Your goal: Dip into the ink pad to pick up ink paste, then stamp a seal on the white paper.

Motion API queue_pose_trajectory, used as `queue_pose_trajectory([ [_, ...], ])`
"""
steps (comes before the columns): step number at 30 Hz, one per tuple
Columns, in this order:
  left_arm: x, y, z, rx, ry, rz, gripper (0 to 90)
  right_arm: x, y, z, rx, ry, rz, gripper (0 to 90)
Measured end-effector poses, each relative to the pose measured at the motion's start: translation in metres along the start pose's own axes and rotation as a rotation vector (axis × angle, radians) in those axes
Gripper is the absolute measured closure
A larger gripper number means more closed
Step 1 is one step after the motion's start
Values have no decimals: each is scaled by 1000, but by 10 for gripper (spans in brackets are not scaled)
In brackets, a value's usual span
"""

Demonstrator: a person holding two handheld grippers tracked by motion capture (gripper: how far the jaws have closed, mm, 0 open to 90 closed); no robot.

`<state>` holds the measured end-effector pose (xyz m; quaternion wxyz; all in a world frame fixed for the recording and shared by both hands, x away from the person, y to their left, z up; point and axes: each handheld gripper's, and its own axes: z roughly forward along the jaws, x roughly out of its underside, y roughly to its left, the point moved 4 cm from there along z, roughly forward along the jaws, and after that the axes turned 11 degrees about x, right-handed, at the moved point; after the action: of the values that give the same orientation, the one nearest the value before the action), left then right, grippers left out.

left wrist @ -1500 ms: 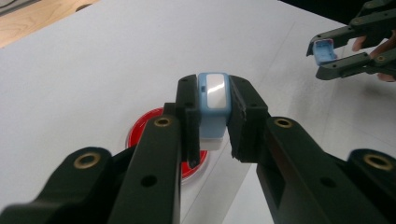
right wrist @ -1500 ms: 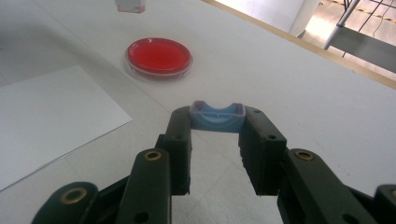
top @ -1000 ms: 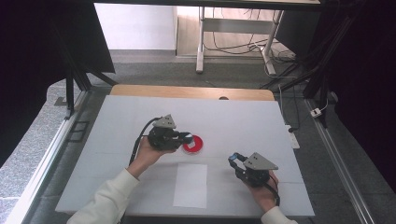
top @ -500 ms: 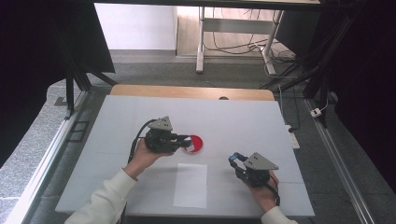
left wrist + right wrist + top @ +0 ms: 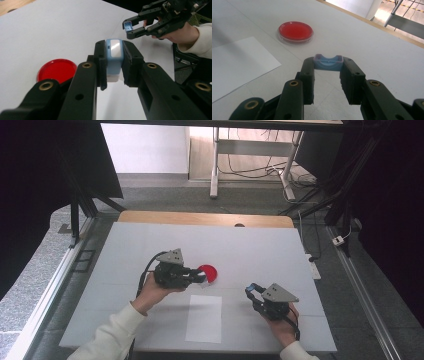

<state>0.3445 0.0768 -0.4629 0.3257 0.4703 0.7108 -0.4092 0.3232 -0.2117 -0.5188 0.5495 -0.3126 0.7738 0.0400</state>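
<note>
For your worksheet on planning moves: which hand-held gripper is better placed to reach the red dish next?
Left. The left hand-held gripper, shut on a blue and white block, sits right beside the red dish. The right hand-held gripper, holding a blue cap, is farther away.

The person wears a white top with long sleeves (image 5: pixel 107 335) that end at the wrists. Each hand holds a black tool. The left gripper (image 5: pixel 200 276) has a chunky black body, a grey three-cornered plate on top and a black cable that loops out from its back. The right gripper (image 5: pixel 251 292) looks the same, with its own grey plate and a black cable by the hand. Up close, the jaws are thick black bars with flat ends. Round brass-coloured rings sit in the bars, with small plain holes near them. The black parts look smooth and a bit shiny.
</note>
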Motion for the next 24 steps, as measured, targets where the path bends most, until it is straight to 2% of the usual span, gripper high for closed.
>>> queue_pose_trajectory([
  [10, 0, -10, 3, 19, 8, 23, 748, 0, 0, 1, -2, 4, 2, 645],
  [19, 1, -13, 4, 21, 12, 25, 748, 0, 0, 1, -3, 4, -2, 645],
  [24, 2, -18, 5, 36, 13, 27, 748, 1, 0, 1, -3, 6, 0, 645],
])
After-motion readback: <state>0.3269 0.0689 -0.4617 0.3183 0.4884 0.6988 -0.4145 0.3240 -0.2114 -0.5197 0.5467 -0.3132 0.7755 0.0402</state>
